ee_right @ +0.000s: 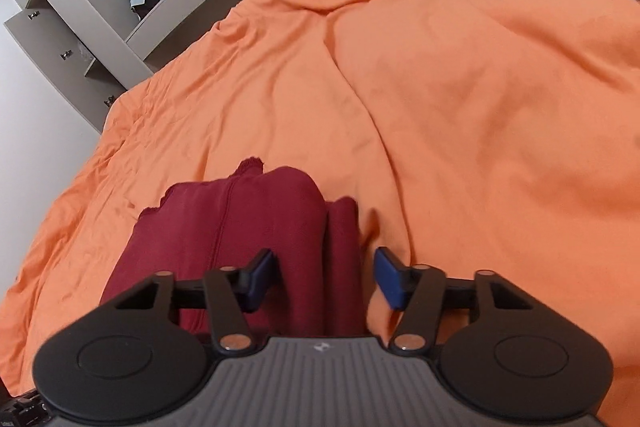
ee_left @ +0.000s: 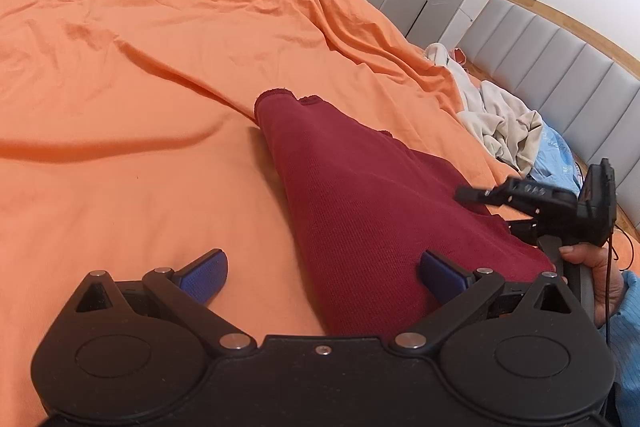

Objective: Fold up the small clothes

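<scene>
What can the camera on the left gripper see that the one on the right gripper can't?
Only the left view shows the right gripper from outside, the hand holding it, and a grey padded headboard. Only the right view shows an open grey cupboard door. Both share the dark red knitted garment on the orange bedsheet and a cream cloth pile.

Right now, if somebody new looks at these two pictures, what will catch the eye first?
First the big wrinkled orange bedsheet, which fills almost both views. Next the dark red garment, lying partly folded on the sheet just in front of both tongs. The left tongs stand wide open at its near end, and the right tongs are open with its right fold between the pads, which do not press it.
</scene>
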Available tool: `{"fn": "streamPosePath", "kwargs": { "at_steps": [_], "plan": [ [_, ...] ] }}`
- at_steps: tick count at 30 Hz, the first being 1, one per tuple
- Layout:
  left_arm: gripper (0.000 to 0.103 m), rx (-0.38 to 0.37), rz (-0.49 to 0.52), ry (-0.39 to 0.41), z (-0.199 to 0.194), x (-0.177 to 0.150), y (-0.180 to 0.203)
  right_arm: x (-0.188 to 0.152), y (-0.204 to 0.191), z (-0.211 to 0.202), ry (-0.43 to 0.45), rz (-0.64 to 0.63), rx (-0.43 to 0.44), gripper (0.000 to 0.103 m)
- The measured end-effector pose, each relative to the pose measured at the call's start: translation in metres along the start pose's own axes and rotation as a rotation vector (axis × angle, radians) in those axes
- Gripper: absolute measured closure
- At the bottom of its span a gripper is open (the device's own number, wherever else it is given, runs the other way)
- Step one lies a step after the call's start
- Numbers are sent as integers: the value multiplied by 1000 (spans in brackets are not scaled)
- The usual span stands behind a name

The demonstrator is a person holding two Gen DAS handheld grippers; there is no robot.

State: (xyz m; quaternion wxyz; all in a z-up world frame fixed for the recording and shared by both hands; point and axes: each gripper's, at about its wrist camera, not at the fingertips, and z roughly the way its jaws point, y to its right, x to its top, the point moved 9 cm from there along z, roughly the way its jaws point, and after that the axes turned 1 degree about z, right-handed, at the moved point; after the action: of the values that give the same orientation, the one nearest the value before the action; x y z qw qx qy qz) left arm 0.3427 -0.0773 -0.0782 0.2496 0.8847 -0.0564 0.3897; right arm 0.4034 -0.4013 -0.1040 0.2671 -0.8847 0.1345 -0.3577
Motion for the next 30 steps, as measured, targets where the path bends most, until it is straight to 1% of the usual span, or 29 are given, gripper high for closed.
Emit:
{"fn": "streamPosePath", "kwargs": {
  "at_steps": [1, 2, 5, 8, 21, 25, 27, 30],
  "plan": [
    [1, 0, 0, 0, 0, 0, 0, -2, -1, 0, -6, 8, 10, 53],
    [1, 1, 1, 0, 0, 0, 0, -5, -3, -1, -7, 7, 14, 54],
    [1, 1, 0, 1, 0, 0, 0, -9, -9, -5, 3, -46, -11, 57],
    [1, 2, 1, 1, 0, 0, 0, -13, -13, -7, 7, -69, -27, 57],
    [1, 5, 2, -1, -1, 3, -1, -12, -13, -5, 12, -59, -32, 57],
    [1, 20, 41, 29, -6, 9, 4, -12, -13, -5, 13, -64, -37, 57],
    [1, 23, 60, 26, -5, 12, 5, -12, -13, -5, 14, -65, -38, 57],
    [1, 11, 60, 13, -1, 20, 8, -12, -14, -5, 16, -68, -40, 57]
  ]
}}
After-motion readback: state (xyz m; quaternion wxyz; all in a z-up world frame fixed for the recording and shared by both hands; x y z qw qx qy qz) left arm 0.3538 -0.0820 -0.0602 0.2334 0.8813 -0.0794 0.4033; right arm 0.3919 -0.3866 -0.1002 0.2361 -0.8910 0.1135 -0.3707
